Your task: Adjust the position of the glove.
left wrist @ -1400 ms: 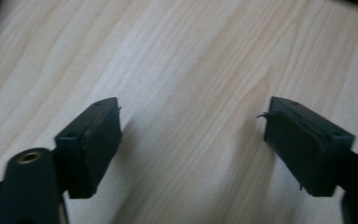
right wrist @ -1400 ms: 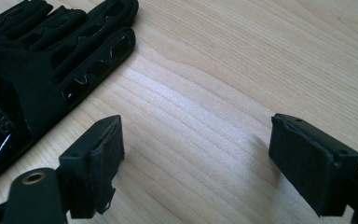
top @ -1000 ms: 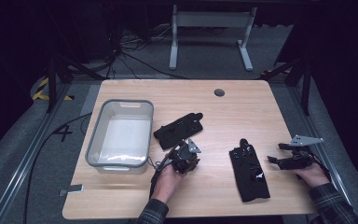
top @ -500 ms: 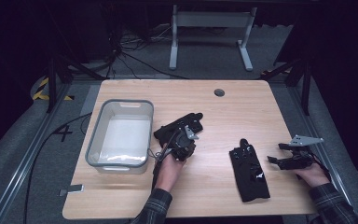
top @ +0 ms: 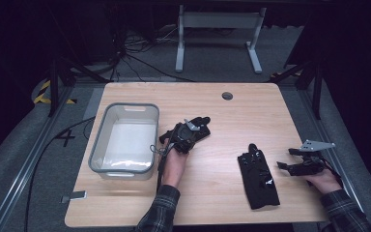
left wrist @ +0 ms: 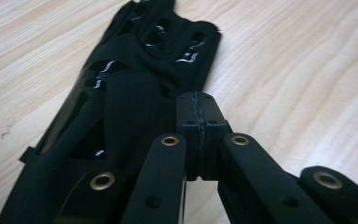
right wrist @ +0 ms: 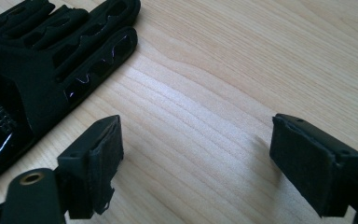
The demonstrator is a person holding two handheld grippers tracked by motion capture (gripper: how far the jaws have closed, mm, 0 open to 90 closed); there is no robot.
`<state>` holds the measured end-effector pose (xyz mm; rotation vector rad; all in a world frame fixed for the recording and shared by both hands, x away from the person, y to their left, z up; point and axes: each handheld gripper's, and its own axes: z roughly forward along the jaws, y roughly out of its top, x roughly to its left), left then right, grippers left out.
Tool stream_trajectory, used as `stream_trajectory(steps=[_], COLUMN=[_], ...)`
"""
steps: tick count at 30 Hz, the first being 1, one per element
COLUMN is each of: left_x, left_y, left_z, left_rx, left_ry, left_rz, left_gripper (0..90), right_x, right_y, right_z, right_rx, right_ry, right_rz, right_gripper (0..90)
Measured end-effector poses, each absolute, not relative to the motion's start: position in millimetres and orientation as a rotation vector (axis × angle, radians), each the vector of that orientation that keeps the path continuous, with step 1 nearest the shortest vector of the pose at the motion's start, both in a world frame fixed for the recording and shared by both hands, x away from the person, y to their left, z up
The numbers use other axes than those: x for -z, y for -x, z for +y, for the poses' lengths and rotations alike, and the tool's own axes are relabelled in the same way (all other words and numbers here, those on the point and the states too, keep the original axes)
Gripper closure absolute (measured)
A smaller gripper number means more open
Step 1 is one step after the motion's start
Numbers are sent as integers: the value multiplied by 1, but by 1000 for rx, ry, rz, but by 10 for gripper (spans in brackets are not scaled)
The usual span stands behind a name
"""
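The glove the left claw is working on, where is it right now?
In the high view, that glove lies mid-table, just right of the grey bin, under the shut left claw.

Left gripper (left wrist: 198,122): matte black, two flat link arms, brass-ringed rivets, small screw holes in pad blocks. Thin black cable looping off body in high view. Right gripper (right wrist: 196,158): same black build, pads faced in dark felt-like stuff (edges a bit frayed), one brass rivet showing. Grey three-cornered plate (top: 316,144) on top. Sleeves (top: 158,212): dark plaid, both forearms, cuffs at wrists.
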<state>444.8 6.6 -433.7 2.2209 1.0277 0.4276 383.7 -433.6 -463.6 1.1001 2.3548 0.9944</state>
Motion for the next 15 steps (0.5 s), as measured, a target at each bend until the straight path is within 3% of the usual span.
stream_trajectory(steps=[15], left_x=[451], left_y=[-459], left_z=[7], left_rx=[-361], left_ry=[-2281], left_rz=[1068], left_gripper=[899], right_x=[464], right_y=[-384], right_z=[-434], right_rx=[-995], right_ry=[-1099], right_rz=[2355], right_gripper=[179])
